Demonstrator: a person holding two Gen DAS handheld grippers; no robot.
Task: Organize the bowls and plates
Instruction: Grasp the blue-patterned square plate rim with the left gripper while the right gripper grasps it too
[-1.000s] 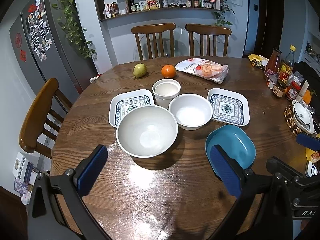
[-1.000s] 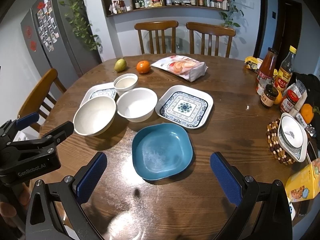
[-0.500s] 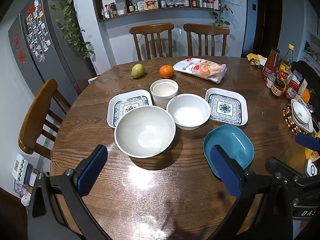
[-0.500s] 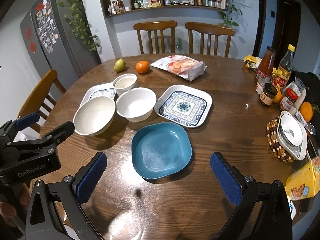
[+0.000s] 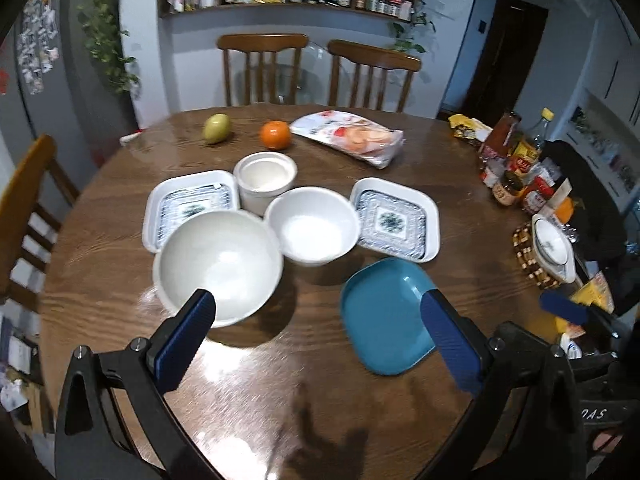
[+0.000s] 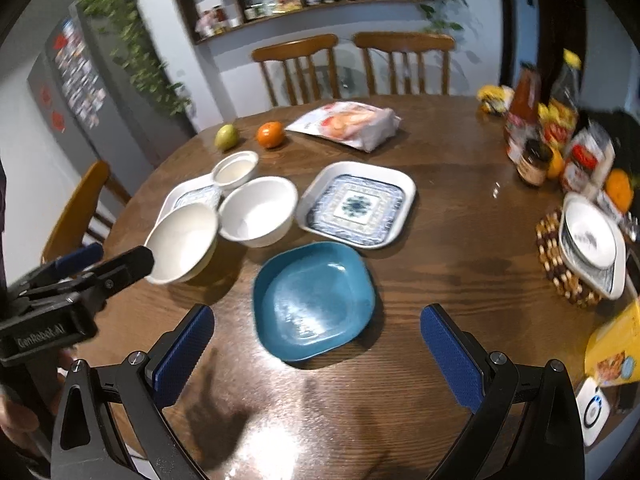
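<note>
Both grippers have moved in closer over the table (image 5: 100, 280) than a second ago. The left gripper (image 5: 316, 336) and right gripper (image 6: 316, 350) hang spread wide, empty. The teal plate (image 6: 314, 300) lies nearest the near edge, with the large white bowl (image 5: 218, 266) to its left; the patterned plates lie behind, unobstructed.

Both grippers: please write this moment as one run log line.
left gripper: open, empty | right gripper: open, empty | blue plate: on table, untouched | bowls: not stacked
</note>
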